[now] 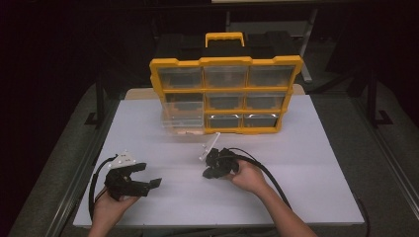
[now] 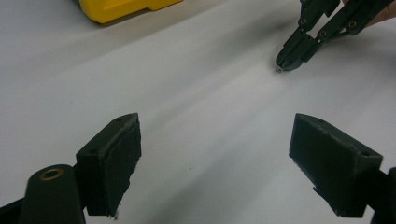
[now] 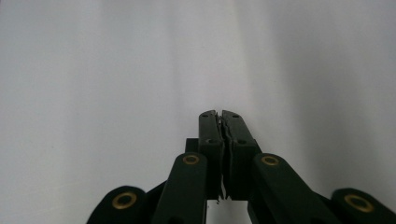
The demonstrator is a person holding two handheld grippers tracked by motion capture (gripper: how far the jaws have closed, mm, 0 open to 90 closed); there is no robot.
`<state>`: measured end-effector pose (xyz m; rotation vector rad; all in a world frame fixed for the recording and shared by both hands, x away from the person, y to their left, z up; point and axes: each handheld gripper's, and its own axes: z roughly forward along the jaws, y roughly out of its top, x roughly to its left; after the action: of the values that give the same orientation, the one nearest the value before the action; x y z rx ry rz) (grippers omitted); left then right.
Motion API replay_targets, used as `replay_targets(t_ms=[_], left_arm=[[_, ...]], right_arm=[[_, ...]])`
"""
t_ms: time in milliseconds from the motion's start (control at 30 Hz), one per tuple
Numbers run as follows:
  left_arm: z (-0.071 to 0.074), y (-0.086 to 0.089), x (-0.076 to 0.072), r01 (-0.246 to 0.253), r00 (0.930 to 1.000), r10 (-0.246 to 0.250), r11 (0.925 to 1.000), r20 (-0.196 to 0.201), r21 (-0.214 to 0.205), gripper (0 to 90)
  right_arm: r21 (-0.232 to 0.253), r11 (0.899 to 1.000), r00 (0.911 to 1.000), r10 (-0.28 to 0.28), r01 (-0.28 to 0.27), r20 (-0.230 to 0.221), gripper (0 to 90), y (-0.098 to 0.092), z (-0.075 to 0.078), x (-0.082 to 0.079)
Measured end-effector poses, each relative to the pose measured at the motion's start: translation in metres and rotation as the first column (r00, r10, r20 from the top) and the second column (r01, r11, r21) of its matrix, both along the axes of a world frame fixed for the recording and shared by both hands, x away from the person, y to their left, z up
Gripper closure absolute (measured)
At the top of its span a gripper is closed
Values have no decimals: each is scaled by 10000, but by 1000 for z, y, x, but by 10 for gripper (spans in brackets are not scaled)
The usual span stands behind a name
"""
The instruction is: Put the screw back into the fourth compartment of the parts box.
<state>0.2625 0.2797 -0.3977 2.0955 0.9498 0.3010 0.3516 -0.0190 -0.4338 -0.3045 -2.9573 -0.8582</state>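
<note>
A yellow organizer [image 1: 226, 94] with clear drawers stands upright at the back of the white table [image 1: 306, 163]. Its bottom-left drawer [image 1: 183, 126] is pulled partly out. My left gripper [image 1: 150, 175] rests at the front left, open wide; in the left gripper view its pads [image 2: 119, 163] stand far apart over bare table with nothing between them. My right gripper [image 1: 206, 174] is at the table's middle, shut, with its tip down near the surface [image 2: 290, 58]. In the right gripper view the jaws [image 3: 219, 116] are pressed together; a thin pale line runs between the pads, and I cannot tell what it is.
A corner of the yellow organizer [image 2: 121, 7] shows at the top left of the left gripper view. Black cables [image 1: 269, 175] trail from both grippers toward the front edge. Dark floor and metal frame legs [image 1: 99, 106] surround the table.
</note>
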Motion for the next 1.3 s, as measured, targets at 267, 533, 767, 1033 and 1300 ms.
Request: replay_targets(t_ms=[267, 533, 767, 1033, 1300], left_arm=[[0, 1, 1, 65, 10000, -65, 9999, -14, 81, 164], [-1, -2, 0, -52, 9999, 51, 9999, -88, -104, 165], [0, -2, 0, -45, 10000, 44, 9999, -80, -95, 165], [0, -2, -1, -64, 10000, 64, 9999, -44, -120, 165], [0, -3, -1, -116, 9999, 115, 9997, -47, -205, 165]], right_arm=[[158, 9999, 9998, -16, 19, -192, 863, -3, 0, 4], [404, 9989, 9991, -212, 227, -364, 865, -14, 11, 10], [693, 9963, 9982, -478, 503, -371, 865, -27, 27, 13], [851, 9931, 9960, -771, 807, -451, 864, -41, 47, 20], [1003, 9886, 9933, -1085, 1121, -406, 864, -54, 68, 28]])
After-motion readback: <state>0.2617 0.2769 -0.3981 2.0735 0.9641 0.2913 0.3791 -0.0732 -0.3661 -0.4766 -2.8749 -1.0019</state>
